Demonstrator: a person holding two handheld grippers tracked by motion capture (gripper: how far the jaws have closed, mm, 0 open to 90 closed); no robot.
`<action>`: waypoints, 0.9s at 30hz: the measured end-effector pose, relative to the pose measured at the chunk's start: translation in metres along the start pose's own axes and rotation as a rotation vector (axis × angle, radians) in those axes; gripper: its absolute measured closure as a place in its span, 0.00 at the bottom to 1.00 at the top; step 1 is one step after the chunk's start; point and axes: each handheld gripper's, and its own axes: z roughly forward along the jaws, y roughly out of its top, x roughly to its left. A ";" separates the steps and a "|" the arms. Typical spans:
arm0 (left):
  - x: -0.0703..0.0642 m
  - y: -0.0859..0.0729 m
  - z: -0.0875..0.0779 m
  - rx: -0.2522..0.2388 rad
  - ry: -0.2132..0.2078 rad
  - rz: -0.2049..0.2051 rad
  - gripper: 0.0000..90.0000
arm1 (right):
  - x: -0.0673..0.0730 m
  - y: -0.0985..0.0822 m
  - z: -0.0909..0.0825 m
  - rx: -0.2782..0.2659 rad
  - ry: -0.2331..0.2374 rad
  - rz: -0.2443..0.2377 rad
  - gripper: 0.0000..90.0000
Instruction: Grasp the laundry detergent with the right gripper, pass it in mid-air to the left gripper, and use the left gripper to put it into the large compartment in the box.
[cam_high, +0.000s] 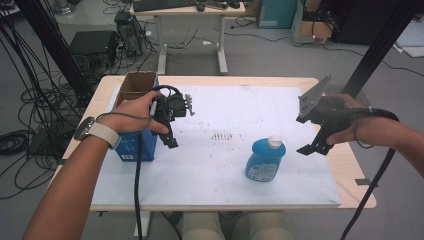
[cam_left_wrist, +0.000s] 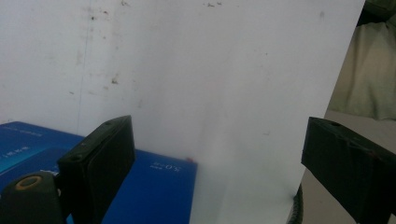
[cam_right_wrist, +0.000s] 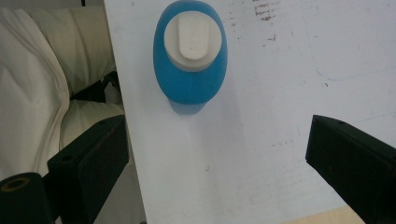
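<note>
Just left of the right gripper (cam_high: 314, 146), whose jaws stand wide and empty, the blue bottle (cam_high: 265, 160) stands upright on the white board (cam_high: 225, 170), apart from the jaws; it is squat, oval, with a white cap (cam_right_wrist: 194, 39).

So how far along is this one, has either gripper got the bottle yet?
Nothing looks done yet. The bottle stands upright on the white mat, capped and untouched. The right gripper hangs open beside it, jaws empty; its own view looks down on the cap. The left gripper is open too, over the blue box. Still left, probably: close in and grasp the bottle.
</note>
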 end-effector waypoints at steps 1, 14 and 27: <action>0.000 0.000 -0.001 -0.002 0.004 -0.001 0.11 | 0.000 0.000 0.000 -0.001 -0.001 0.000 0.07; -0.001 -0.002 -0.002 -0.021 0.019 0.016 0.11 | 0.005 -0.001 -0.001 -0.024 -0.004 -0.006 0.06; -0.002 -0.004 -0.004 -0.075 0.008 0.037 0.11 | 0.006 -0.005 0.004 -0.041 0.012 -0.001 0.07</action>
